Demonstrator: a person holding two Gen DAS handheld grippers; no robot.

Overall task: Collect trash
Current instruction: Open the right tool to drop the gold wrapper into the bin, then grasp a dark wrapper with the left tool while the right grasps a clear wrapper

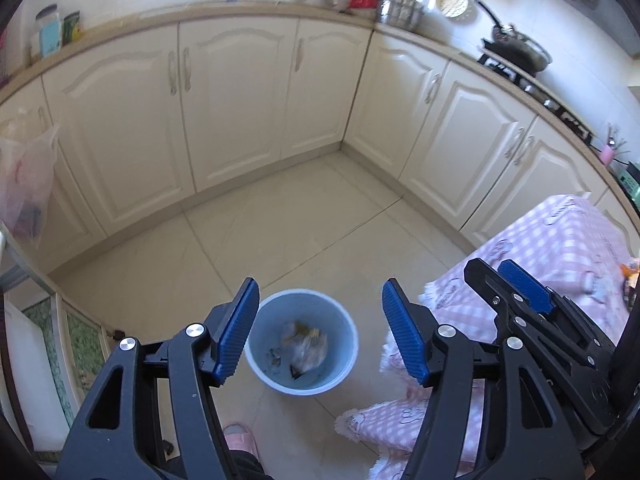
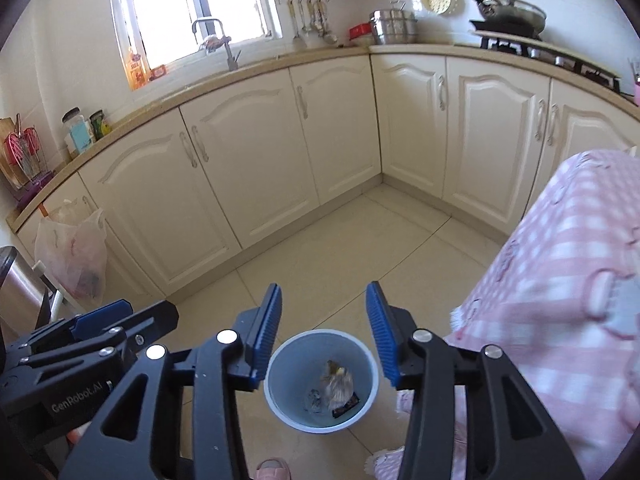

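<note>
One blue bin (image 2: 320, 380) is seen on the floor at 6 o'clock, and three pieces of trash are counted inside it: one crumpled clear wrapper (image 2: 338, 386), one grey scrap (image 2: 314, 398) and one dark wrapper (image 2: 346, 406). Two grippers are counted, the left gripper (image 1: 318, 324) and the right gripper (image 2: 324, 326), each with two blue pads. One plastic bag (image 2: 74, 262) is hung at 9 o'clock. Two jars (image 2: 78, 130) are counted on the counter at 10 o'clock, and one pan (image 2: 512, 10) at 1 o'clock.

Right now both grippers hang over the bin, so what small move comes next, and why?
Probably lift both away toward the table to look for more trash. The left gripper and right gripper are open and hold nothing, and the wrappers already lie in the bin below them.
</note>
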